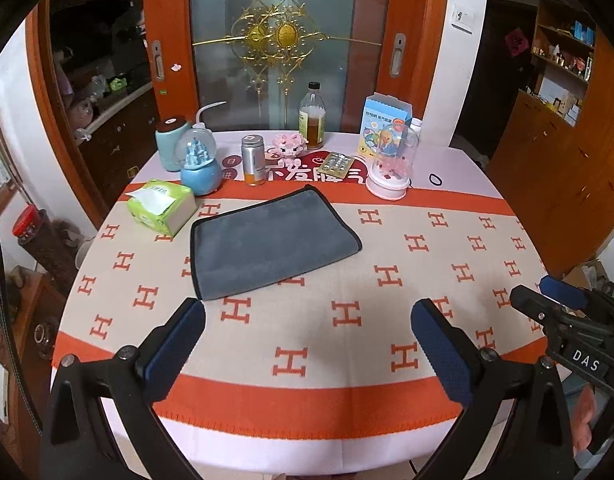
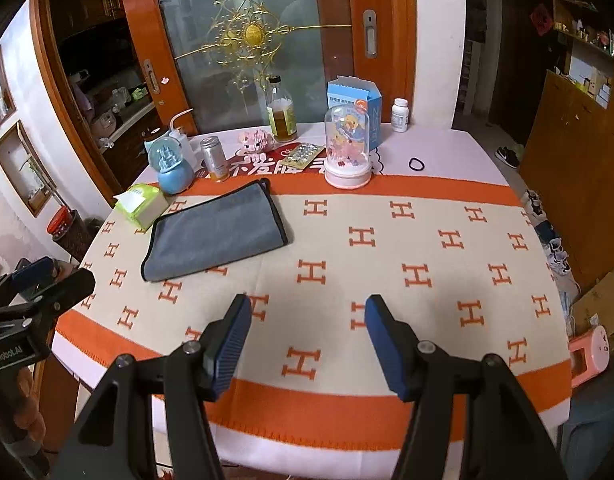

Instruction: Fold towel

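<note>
A grey towel (image 1: 267, 240) with a black hem lies flat, folded over, on the orange-and-cream H-patterned tablecloth (image 1: 347, 312); it also shows in the right wrist view (image 2: 217, 234). My left gripper (image 1: 307, 316) is open and empty, above the cloth just in front of the towel's near corner. My right gripper (image 2: 307, 312) is open and empty, above the cloth to the right of the towel and apart from it. The right gripper also shows at the right edge of the left wrist view (image 1: 563, 300); the left one at the left edge of the right wrist view (image 2: 47, 276).
Behind the towel stand a green tissue pack (image 1: 163, 208), a blue snow globe (image 1: 199, 164), a silver can (image 1: 253, 160), a pink toy (image 1: 289, 146), a glass bottle (image 1: 312, 118), a pill blister (image 1: 337, 164), a domed pink figurine (image 1: 391, 160), a blue box (image 1: 385, 120). A black hair tie (image 1: 436, 179) lies far right.
</note>
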Action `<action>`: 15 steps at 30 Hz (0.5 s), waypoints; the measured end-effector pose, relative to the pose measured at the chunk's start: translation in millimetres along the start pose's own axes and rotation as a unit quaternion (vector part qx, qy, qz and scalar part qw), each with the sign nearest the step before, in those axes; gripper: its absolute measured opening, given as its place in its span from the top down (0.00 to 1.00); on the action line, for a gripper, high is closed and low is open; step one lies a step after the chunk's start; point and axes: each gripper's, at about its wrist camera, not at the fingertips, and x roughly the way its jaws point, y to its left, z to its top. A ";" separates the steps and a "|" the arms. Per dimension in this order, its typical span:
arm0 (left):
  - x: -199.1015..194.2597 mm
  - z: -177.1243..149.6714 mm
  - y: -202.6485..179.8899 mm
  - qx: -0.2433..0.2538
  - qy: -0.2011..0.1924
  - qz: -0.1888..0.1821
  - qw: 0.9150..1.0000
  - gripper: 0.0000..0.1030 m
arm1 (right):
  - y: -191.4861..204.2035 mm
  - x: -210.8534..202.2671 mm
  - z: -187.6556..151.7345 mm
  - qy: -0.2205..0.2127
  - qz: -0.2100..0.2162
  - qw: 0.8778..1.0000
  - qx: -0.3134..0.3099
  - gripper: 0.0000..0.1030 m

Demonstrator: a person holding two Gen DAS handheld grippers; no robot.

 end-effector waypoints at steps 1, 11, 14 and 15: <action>-2.9 -3.6 -1.5 0.001 0.000 0.002 1.000 0.01 | 0.5 -2.1 -3.3 0.000 -0.002 1.000 0.001 0.43; -10.5 -23.3 -11.0 0.003 0.015 0.010 1.000 0.01 | 1.4 -15.1 -22.8 0.002 -0.004 1.000 0.021 0.42; -11.3 -26.7 -13.1 0.006 0.015 0.013 1.000 0.01 | 2.3 -14.8 -24.6 0.006 -0.004 1.000 0.023 0.42; -11.1 -27.2 -13.8 0.007 0.015 0.013 1.000 0.01 | 2.6 -14.9 -25.4 0.005 -0.006 1.000 0.023 0.42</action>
